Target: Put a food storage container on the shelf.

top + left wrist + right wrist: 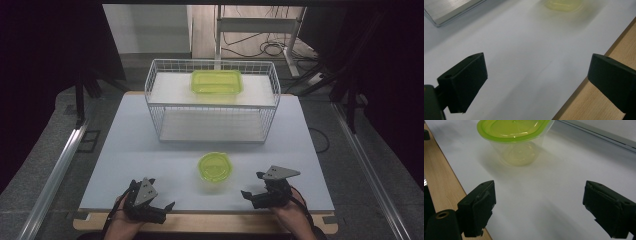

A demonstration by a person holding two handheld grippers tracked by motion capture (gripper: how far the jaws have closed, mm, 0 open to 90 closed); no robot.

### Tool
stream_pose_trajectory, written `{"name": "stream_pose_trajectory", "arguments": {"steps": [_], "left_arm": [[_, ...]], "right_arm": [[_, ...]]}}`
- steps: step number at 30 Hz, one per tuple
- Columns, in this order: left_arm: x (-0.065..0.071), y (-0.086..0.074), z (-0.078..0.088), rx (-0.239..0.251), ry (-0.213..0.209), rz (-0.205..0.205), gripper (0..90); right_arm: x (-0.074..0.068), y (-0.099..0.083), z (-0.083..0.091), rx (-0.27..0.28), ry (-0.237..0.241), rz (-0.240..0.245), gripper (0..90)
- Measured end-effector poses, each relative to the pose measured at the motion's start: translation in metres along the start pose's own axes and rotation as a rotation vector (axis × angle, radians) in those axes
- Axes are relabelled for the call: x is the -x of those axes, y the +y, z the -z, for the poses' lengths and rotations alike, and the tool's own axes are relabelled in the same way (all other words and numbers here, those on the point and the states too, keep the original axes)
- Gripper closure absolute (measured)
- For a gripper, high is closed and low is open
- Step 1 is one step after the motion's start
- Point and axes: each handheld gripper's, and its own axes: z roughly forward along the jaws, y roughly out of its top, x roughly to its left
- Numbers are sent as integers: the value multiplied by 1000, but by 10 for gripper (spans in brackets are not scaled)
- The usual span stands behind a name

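Observation:
A round clear tub with a green lid [215,167] stands on the white tabletop [130,150], near the front and between my two grippers. My left gripper [156,198] rests at the front edge, left of the tub, jaws wide apart with nothing between them [536,80]; the tub [564,4] is a blur far ahead. My right gripper [253,185] sits right of the tub, also open and empty [539,207], with the tub [516,142] a short way ahead of its jaws. A rectangular green-lidded box [216,81] lies on the top shelf of a white wire rack [212,102].
The wire rack takes up the far half of the table, and its lower shelf [210,126] is bare. A wooden rim [210,222] runs along the front edge under both hands. Metal rails [55,175] flank the table.

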Motion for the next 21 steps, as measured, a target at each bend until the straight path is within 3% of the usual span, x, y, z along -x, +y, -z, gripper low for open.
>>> {"name": "stream_pose_trajectory", "arguments": {"steps": [6, 10, 14, 16, 17, 20, 21], "left_arm": [[2, 1, 1, 15, -19, -7, 24], [3, 1, 0, 13, -22, -11, 24], [3, 1, -1, 3, -16, -18, 24], [3, 2, -1, 4, -17, -19, 24], [3, 2, -1, 4, -17, -19, 24], [3, 2, -1, 4, -27, -21, 24], [4, 2, -2, 4, -27, -22, 24]], "right_arm": [[6, 13, 2, -3, 16, -66, 95], [9, 23, 3, -3, 29, -54, 66], [13, 37, 1, -15, 54, -77, 81], [20, 46, -4, -20, 82, -124, 158], [20, 46, -4, -20, 82, -124, 158], [29, 53, -12, -41, 145, -165, 236], [33, 59, -20, -58, 160, -179, 295]]}}
